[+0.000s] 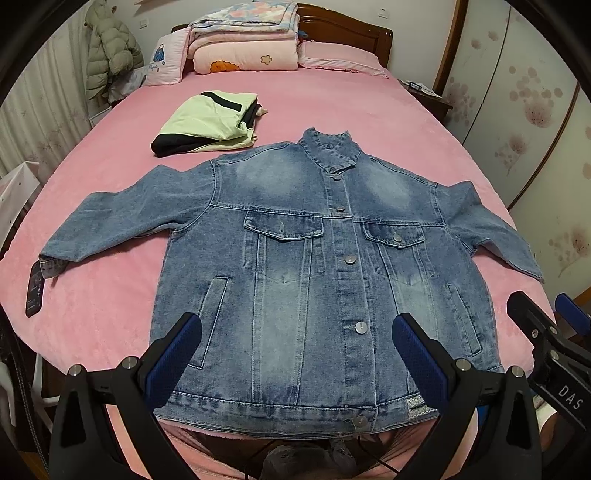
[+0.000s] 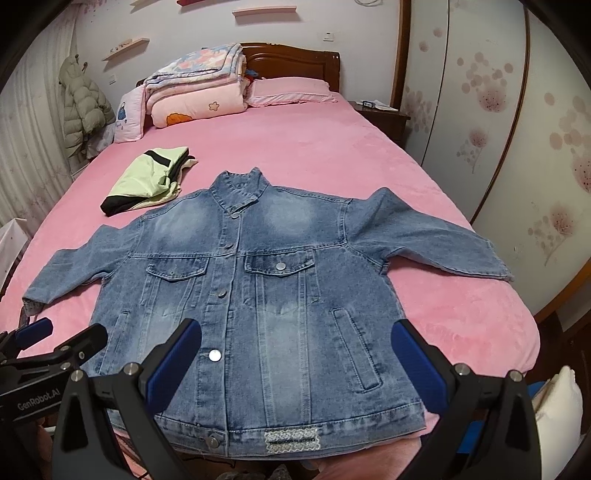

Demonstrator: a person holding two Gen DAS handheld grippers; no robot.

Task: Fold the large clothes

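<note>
I see the denim jacket [image 1: 295, 266] lying flat and face up on the pink bed [image 1: 332, 103], buttoned down the front, collar toward the headboard and hem at the near edge. Both sleeves lie spread out to the sides, and a dark tag [image 1: 35, 288] hangs at the cuff of the sleeve on my left. My left gripper [image 1: 295, 347] hovers over the lower front of the jacket with its blue-padded fingers [image 1: 173, 354] spread wide, holding nothing. My right gripper [image 2: 295, 354] hangs over the hem nearer the right pocket, its fingers likewise spread apart and empty. Beyond the jacket's left shoulder sits a folded green and black garment [image 1: 207, 125]. Further back, folded quilts [image 1: 243, 37] and pillows are stacked against the wooden headboard [image 1: 347, 26]. A puffy coat [image 1: 110, 51] hangs at the left wall.
</note>
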